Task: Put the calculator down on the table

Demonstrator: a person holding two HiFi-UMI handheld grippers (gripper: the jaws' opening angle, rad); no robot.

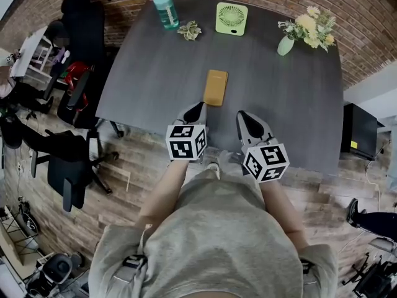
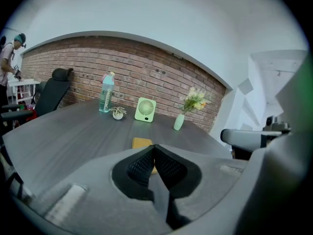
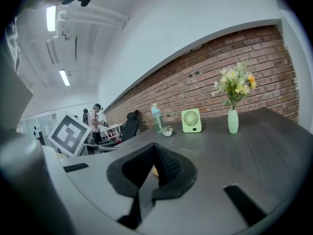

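Observation:
The calculator (image 1: 215,87), a flat orange-yellow slab, lies on the dark grey table (image 1: 149,73) near its front edge. My left gripper (image 1: 200,106) hovers just behind the calculator's near end, its jaws shut with nothing between them. In the left gripper view the calculator (image 2: 142,142) shows on the table beyond the closed tips (image 2: 153,147). My right gripper (image 1: 242,115) is a little to the right of the calculator, also shut and empty. In the right gripper view only a yellow sliver of the calculator (image 3: 155,171) shows behind the closed tips (image 3: 154,146).
Along the table's far side stand a teal bottle (image 1: 165,6), a small potted plant (image 1: 190,30), a green desk fan (image 1: 231,18) and a vase of flowers (image 1: 308,31). Black office chairs (image 1: 74,98) crowd the floor at left. A person (image 2: 9,53) stands far off.

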